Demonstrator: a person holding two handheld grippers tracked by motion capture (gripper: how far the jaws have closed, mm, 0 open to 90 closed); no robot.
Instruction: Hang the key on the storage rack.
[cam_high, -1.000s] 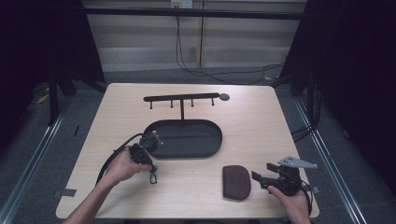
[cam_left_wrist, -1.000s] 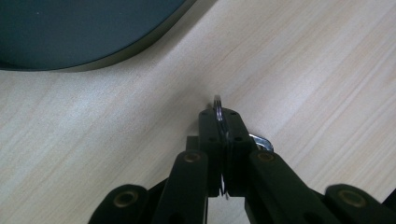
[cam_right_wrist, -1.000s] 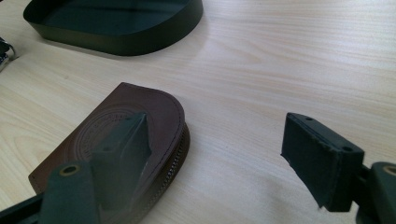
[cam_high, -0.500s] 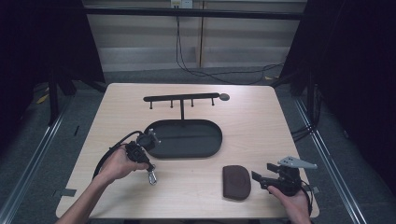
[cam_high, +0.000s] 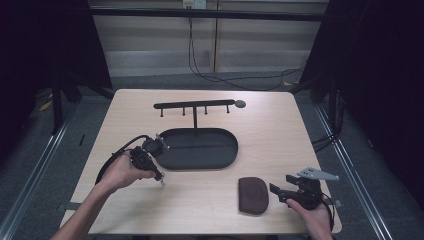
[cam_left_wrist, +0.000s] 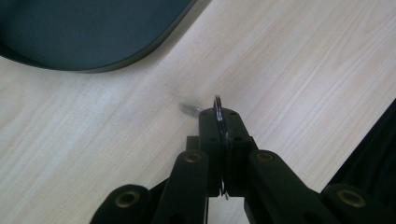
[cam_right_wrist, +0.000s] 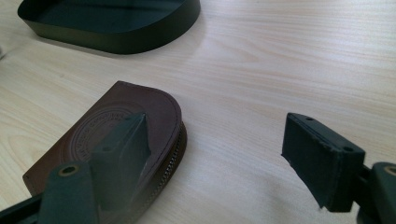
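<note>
Left gripper (cam_left_wrist: 219, 116) has its jaws pinched fully together on a thin metal key ring (cam_left_wrist: 217, 103), held edge-on, with a small silvery key (cam_left_wrist: 189, 109) dangling beside it, just off the pale wood-grain table (cam_high: 280, 145). Probably headed for the dark oval tray (cam_high: 200, 148) (matte, low rim) or the 4-peg hook rack (cam_high: 195, 105) behind it. Right gripper (cam_right_wrist: 215, 154) rests with jaws wide apart, gripping nothing, 1 jaw over the brown embossed leather pouch (cam_right_wrist: 154, 109).
</note>
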